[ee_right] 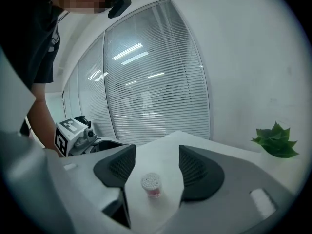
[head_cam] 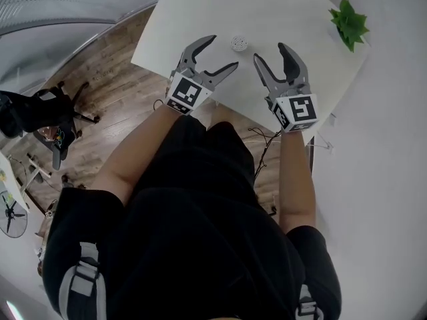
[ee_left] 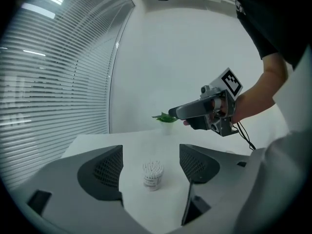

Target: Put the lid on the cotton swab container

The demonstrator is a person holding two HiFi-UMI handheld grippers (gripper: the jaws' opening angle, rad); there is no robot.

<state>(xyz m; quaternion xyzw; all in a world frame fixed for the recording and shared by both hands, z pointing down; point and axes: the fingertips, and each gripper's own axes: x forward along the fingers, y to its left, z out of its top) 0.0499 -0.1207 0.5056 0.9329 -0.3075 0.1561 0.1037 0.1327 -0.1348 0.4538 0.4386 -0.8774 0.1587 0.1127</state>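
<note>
The cotton swab container [head_cam: 239,43] is a small round tub standing upright on the white table [head_cam: 200,12], its top uncovered and the white swab tips showing. No lid appears in any view. My left gripper [head_cam: 223,52] hovers open just left of the tub, nothing between its fingers. My right gripper [head_cam: 269,52] hovers open just right of it, also empty. In the left gripper view the container [ee_left: 152,174] stands on the table beyond the wide-apart jaws. The right gripper view shows the container [ee_right: 151,184] likewise framed between its spread jaws.
A small green plant [head_cam: 349,22] stands at the table's far right corner. The table's near edge [head_cam: 153,69] lies under the grippers, with wooden floor and an office chair [head_cam: 47,122] to the left. Window blinds [ee_right: 146,91] line the room's far side.
</note>
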